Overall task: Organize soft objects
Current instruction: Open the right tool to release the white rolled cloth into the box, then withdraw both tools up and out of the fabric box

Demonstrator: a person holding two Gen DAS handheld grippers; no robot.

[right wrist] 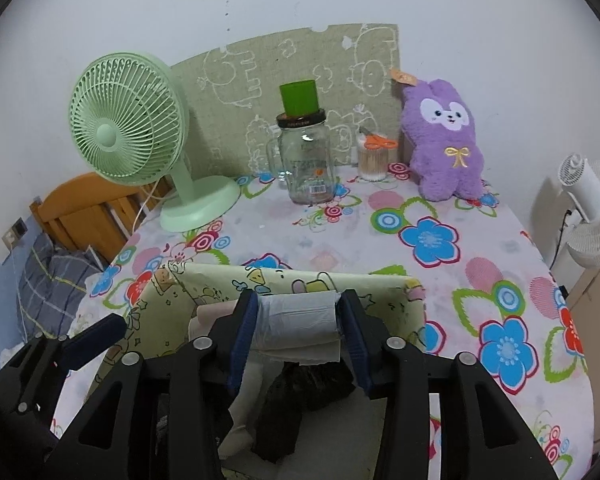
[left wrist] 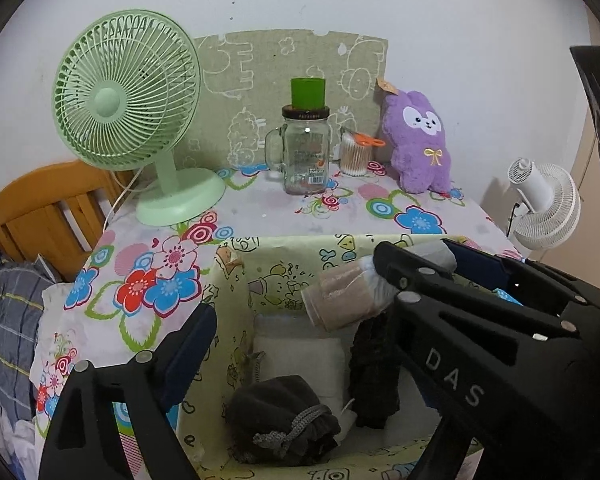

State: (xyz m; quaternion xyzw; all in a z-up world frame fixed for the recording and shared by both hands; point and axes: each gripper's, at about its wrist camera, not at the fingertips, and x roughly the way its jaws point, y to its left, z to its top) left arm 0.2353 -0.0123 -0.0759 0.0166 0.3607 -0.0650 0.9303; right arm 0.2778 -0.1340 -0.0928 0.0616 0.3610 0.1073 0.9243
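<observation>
While the right tool [right wrist: 298, 336] hangs over the pale green cartoon-print box [right wrist: 204, 280], its two blue-padded fingers are clamped on a rolled bundle of pale cloth [right wrist: 298, 316], one pad at each end, and the roll sits just above the box's far rim. From the left wrist view that same roll pokes out to the left past the right tool's black finger, a beige rolled end leading. The left tool [left wrist: 300, 320] stands wide apart with nothing between its fingers, poised over the box's open top. Down inside the box lie a dark grey drawstring pouch [left wrist: 280, 416] near the front, a black bundle of fabric [left wrist: 374, 372] to its right, and something white [left wrist: 304, 360] beneath them. The box rests on the flowered worktop [right wrist: 440, 240], and further back stand a green fan [left wrist: 128, 92], a glass jar [left wrist: 306, 152] and a purple plush toy [left wrist: 418, 140].
</observation>
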